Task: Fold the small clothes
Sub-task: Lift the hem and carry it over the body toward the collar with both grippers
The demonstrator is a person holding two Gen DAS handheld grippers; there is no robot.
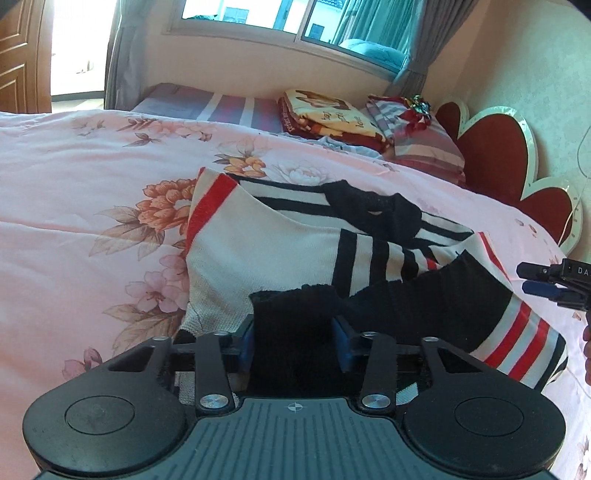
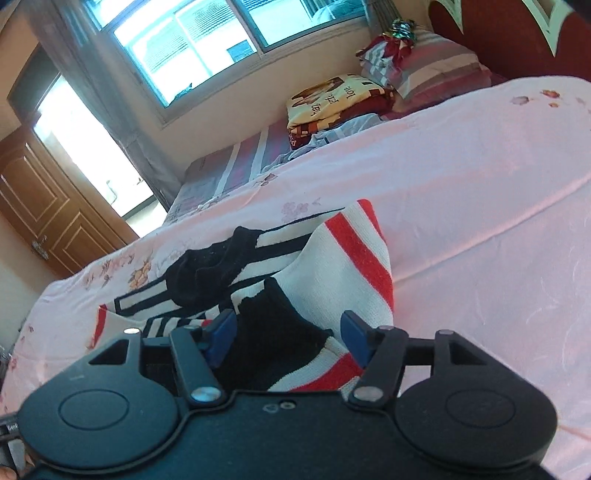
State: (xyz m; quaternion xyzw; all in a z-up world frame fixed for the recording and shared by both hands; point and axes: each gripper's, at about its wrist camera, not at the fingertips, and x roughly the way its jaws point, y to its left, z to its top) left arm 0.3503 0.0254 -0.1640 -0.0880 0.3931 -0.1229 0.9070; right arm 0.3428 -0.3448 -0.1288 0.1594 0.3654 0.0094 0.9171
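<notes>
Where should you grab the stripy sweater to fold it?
Probably the black cuff edge of the sweater, from the near side. It lies loose on the pink quilt, right between the left gripper fingers, thin enough to pinch.

Pretty clearly a home bedroom. There's a bed under a pink floral quilt [image 1: 92, 177], striped pillows [image 1: 424, 140] by a red scalloped headboard [image 1: 495, 147] ahead to the right, and a curtained window [image 1: 266, 14] straight ahead.

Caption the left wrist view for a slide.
Left gripper, jaws apart, over the black hem of a striped sweater on a pink floral bedspread.
</notes>
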